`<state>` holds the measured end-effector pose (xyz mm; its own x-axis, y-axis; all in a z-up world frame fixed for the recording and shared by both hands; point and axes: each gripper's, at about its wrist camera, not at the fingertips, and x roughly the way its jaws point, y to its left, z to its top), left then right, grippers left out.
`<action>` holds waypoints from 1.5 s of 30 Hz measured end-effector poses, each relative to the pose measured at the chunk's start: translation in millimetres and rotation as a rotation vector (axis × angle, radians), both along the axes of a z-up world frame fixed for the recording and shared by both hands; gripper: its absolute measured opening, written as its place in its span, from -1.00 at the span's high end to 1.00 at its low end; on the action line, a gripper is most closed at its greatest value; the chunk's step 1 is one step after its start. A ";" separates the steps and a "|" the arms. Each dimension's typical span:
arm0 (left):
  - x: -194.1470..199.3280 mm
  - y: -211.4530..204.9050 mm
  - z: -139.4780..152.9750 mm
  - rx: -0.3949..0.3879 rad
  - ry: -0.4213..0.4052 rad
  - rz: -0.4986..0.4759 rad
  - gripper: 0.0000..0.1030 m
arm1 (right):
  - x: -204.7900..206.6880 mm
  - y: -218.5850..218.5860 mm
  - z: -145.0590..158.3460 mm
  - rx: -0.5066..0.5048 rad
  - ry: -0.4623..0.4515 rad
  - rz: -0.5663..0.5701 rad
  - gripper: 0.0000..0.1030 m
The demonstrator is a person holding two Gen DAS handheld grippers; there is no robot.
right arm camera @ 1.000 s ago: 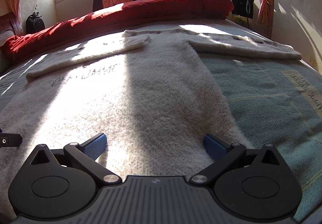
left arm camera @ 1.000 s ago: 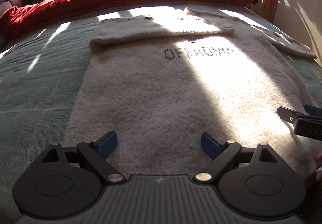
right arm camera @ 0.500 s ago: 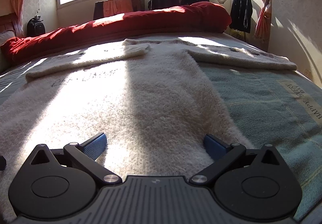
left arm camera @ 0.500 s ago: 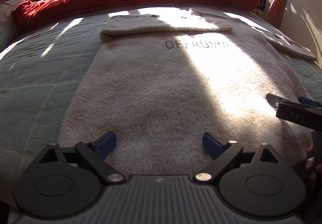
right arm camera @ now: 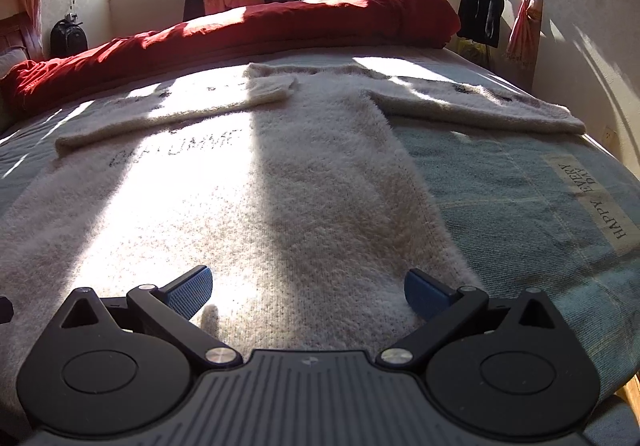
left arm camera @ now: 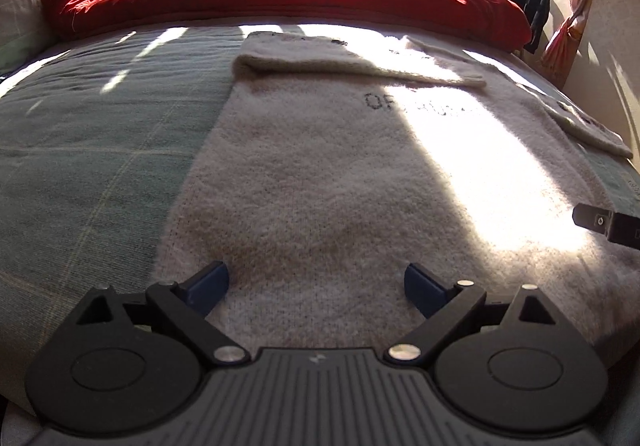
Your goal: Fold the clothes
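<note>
Where sunlit: one sweater [left arm camera: 320, 181], two tools.

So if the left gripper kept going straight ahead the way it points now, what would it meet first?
Most likely the cream sweater itself: the open left gripper sits low over its hem, aimed along the body toward the folded sleeve. How high it sits is unclear.

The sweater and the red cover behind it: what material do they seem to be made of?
The sweater looks like a fuzzy knit, perhaps wool or a soft synthetic: its surface is hairy and matte, and fine knit rows show near the hem. The red cover appears to be smooth woven cloth, maybe cotton: it lies in soft creases with no shine. The exact fibre of either cannot be told.
</note>
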<state>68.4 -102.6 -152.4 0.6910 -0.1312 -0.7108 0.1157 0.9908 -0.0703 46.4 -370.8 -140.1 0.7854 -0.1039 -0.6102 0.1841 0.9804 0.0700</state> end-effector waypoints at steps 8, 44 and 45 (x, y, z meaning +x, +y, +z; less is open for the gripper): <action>-1.8 -7.5 -3.7 0.031 -0.022 0.007 -0.96 | 14.1 33.5 -4.9 -0.042 0.048 0.186 -1.00; -12.9 -8.5 3.5 -0.039 -0.166 -0.057 -0.98 | -8.2 -63.8 -10.7 0.300 -0.003 -0.106 -1.00; -15.7 -7.2 8.2 -0.056 -0.208 -0.067 -0.98 | -8.0 -63.0 -8.2 0.300 -0.007 -0.103 -1.00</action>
<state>52.7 -109.9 -144.2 0.8106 -0.2169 -0.5439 0.1985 0.9757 -0.0931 38.4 -433.8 -148.3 0.7844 0.0008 -0.6202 0.2799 0.8919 0.3551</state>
